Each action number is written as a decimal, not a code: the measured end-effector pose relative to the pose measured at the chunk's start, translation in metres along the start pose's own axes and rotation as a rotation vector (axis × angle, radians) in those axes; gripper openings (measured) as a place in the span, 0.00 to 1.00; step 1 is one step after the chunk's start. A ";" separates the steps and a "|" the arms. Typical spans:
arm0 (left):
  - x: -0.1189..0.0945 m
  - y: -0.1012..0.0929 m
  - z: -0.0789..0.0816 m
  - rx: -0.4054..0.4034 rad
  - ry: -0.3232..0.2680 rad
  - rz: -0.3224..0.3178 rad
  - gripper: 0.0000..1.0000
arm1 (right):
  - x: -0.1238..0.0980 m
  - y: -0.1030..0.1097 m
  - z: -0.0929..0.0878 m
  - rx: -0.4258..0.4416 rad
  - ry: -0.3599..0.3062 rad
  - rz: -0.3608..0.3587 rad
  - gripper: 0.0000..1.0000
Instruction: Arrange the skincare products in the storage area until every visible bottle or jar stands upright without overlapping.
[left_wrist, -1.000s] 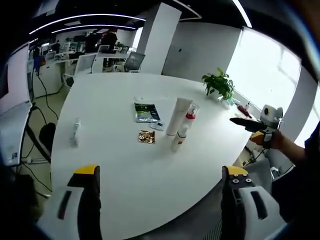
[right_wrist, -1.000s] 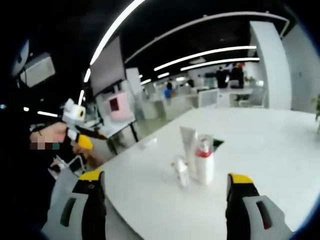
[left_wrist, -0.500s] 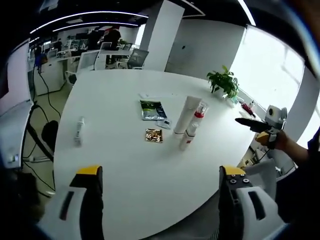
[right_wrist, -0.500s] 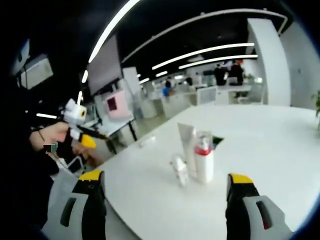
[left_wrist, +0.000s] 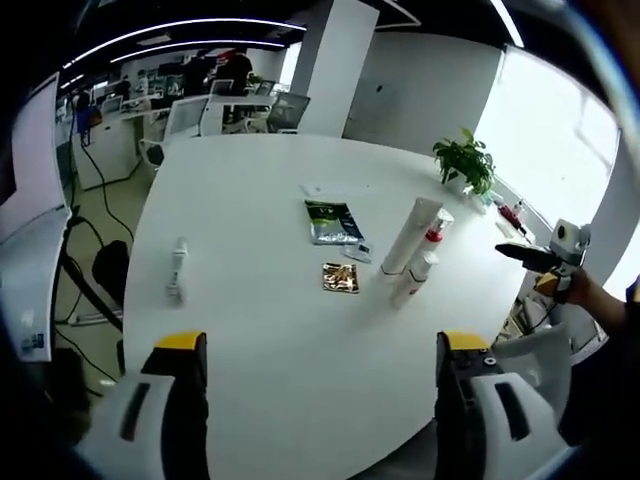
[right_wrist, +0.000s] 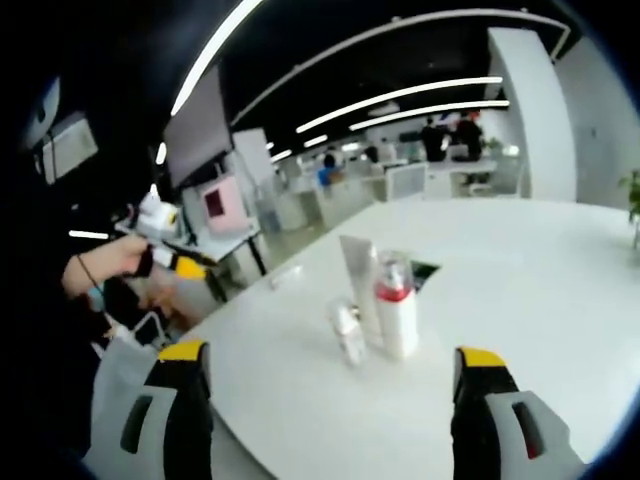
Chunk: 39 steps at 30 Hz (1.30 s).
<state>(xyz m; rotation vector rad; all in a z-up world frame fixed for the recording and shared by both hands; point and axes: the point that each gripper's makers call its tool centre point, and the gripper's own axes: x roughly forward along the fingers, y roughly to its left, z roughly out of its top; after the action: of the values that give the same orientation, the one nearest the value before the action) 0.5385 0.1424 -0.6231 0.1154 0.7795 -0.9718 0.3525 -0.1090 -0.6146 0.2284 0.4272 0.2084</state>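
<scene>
Lying beside the bottles (left_wrist: 410, 255): green sachet (left_wrist: 333, 221), gold packet (left_wrist: 340, 278).

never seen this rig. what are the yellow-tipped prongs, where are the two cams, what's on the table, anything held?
No robot: a person holds a two-jaw gripper in each hand, with a fisheye camera riding on each. The prongs are each view's own jaws, spread wide with nothing between them: the left gripper and the right gripper. On the white table three skincare items stand grouped: a white tube, a red-collared bottle and a small bottle. A dark sachet, a gold packet and another small item lie flat.
</scene>
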 end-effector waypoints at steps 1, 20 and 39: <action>0.001 0.002 0.000 -0.002 0.003 0.001 0.89 | 0.000 0.000 0.000 0.001 0.001 -0.001 0.99; 0.033 0.065 0.009 -0.042 0.024 0.093 0.85 | 0.012 -0.013 -0.010 0.042 0.031 -0.012 0.99; 0.068 0.121 0.014 -0.047 0.052 0.179 0.74 | 0.015 -0.021 -0.024 0.085 0.052 -0.046 0.98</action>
<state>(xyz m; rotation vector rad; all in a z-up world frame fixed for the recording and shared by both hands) 0.6623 0.1593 -0.6859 0.1675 0.8253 -0.7827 0.3584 -0.1209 -0.6471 0.2967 0.4927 0.1511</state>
